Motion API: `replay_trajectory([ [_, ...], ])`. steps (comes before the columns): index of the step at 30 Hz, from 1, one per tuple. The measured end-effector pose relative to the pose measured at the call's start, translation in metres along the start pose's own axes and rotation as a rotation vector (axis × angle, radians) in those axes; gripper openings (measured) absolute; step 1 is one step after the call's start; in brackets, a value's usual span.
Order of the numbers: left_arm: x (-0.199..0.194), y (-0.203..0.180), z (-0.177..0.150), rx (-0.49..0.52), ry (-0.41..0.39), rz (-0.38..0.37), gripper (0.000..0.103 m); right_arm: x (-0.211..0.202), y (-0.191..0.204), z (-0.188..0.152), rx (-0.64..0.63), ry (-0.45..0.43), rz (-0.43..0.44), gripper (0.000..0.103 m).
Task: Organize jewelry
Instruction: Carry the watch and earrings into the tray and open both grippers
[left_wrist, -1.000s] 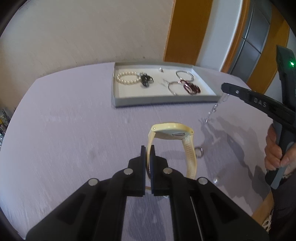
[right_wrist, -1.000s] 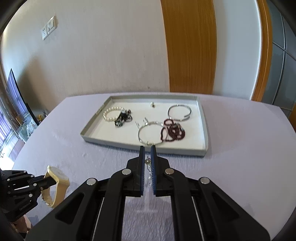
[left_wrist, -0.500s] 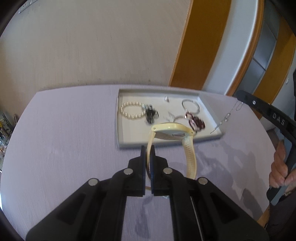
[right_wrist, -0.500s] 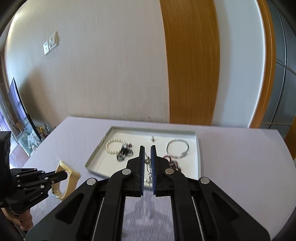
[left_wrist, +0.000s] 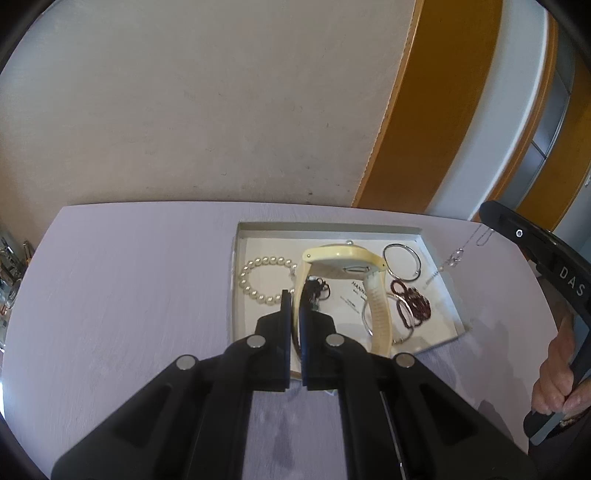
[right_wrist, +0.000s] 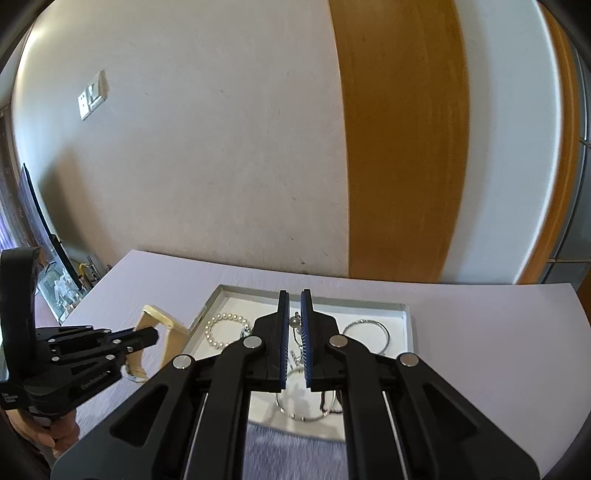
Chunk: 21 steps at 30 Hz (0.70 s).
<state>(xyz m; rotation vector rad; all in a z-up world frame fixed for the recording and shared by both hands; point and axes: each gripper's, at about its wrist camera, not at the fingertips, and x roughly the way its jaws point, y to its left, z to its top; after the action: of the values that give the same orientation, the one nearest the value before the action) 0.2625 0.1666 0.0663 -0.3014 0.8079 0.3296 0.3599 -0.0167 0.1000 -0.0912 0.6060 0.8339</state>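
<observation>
My left gripper (left_wrist: 292, 295) is shut on the strap of a cream wristwatch (left_wrist: 343, 258) and holds it above the grey jewelry tray (left_wrist: 236, 291). The watch also shows in the right wrist view (right_wrist: 162, 325), left of the tray (right_wrist: 408, 328). My right gripper (right_wrist: 294, 295) is shut on a thin silver chain with a pearl (right_wrist: 294, 323), which hangs over the tray. In the left wrist view the chain (left_wrist: 452, 258) dangles from the right gripper over the tray's right edge.
The tray holds a pearl bracelet (left_wrist: 258, 280), a silver bangle (left_wrist: 402, 260), a dark red bead string (left_wrist: 415, 302), a larger silver hoop and a small dark piece. It lies on a lilac tablecloth (left_wrist: 129, 295) near the wall.
Both grippers have risen and moved forward toward the tray. The watch now hangs over the tray instead of the cloth, and the chain hangs over the tray too.
</observation>
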Motion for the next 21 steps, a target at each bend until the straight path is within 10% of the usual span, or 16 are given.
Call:
replay_trajectory([
  [16,0.062,-0.008,0.019,0.007,0.054,-0.002,0.004,0.065,-0.018,-0.005,0.022,0.063,-0.009,0.008],
  [21,0.069,-0.008,0.019,0.007,0.064,-0.002,0.004,0.062,-0.025,-0.011,0.042,0.065,-0.006,0.029],
])
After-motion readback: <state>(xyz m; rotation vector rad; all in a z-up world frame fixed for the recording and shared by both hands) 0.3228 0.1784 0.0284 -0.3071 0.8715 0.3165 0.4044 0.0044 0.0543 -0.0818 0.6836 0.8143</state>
